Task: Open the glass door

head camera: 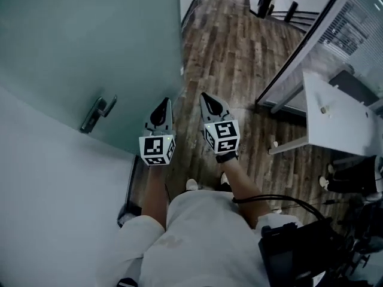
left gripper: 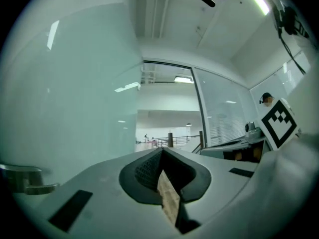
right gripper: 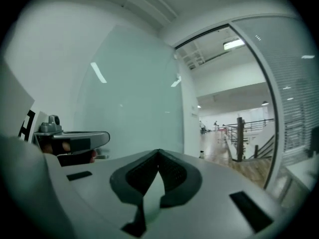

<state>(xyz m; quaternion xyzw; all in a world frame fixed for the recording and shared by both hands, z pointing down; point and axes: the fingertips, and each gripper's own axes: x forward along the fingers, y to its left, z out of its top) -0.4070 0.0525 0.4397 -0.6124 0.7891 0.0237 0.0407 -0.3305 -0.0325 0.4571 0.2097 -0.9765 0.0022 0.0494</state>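
Observation:
The frosted glass door point(head camera: 84, 46) fills the left of the head view and stands swung open, its edge beside the wooden floor point(head camera: 239, 58). A metal lever handle point(head camera: 97, 113) sits on it, left of both grippers. My left gripper point(head camera: 165, 103) is shut and empty, a short way right of the handle and not touching it. Beside it, my right gripper point(head camera: 206, 97) is also shut and empty, over the floor. In the left gripper view the door point(left gripper: 75, 83) and handle point(left gripper: 25, 179) lie left of the closed jaws. The right gripper view shows the door point(right gripper: 134, 93) ahead on the left.
A glass partition with a dark frame point(head camera: 311, 34) runs along the right, with a white desk point(head camera: 335, 115) behind it. The doorway leads to a corridor with a railing point(right gripper: 249, 138). Black equipment point(head camera: 299, 247) hangs at my lower right.

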